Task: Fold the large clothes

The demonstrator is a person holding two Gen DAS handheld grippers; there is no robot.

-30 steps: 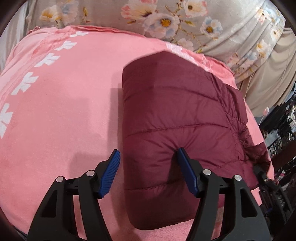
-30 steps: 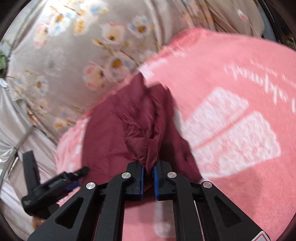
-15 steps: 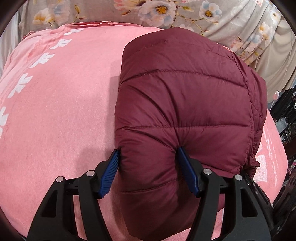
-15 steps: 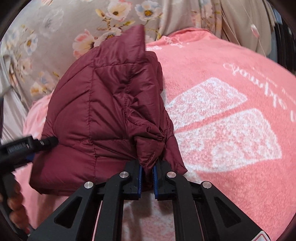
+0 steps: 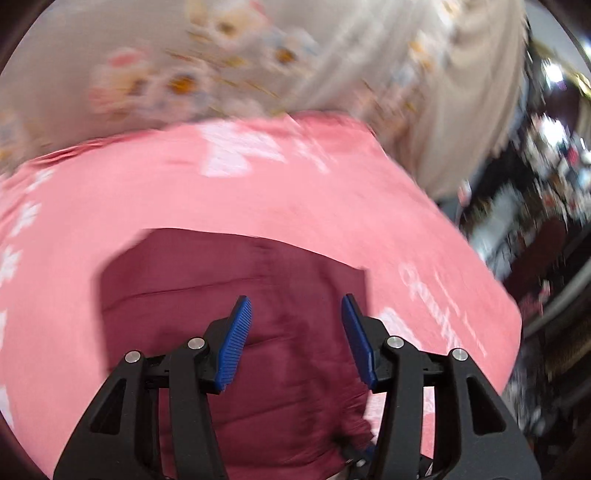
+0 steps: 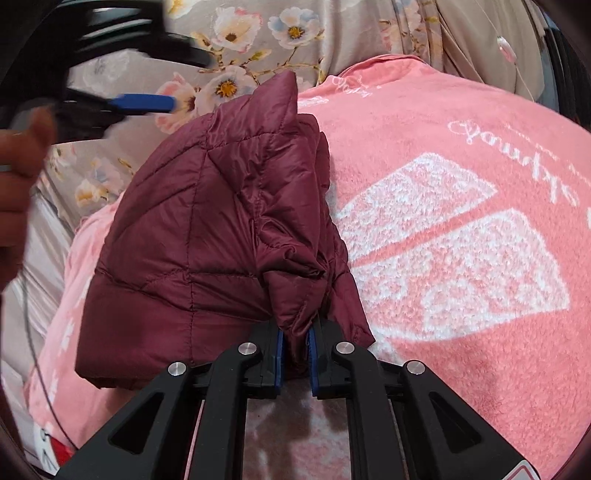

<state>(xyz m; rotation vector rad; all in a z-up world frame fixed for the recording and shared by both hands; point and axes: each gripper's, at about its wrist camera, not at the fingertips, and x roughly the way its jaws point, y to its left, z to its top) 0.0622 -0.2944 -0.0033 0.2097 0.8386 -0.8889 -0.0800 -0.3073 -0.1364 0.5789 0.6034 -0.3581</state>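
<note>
Maroon quilted puffer jacket (image 6: 207, 236), folded, is lying on the pink fleece blanket (image 6: 461, 258); my right claw (image 6: 295, 343) is pinching its bunched edge. My left claw (image 5: 295, 339) is hovering above it, jaws closing on nothing. Floral grey fabric (image 6: 258, 33) is hanging beyond.

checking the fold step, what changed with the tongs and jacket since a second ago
The left tongs let go of the folded maroon quilted puffer jacket and lifted away above it; nothing sits between their closing jaws. The right tongs stay clamped on the jacket's bunched edge, and the jacket still lies on the pink fleece blanket.
</note>
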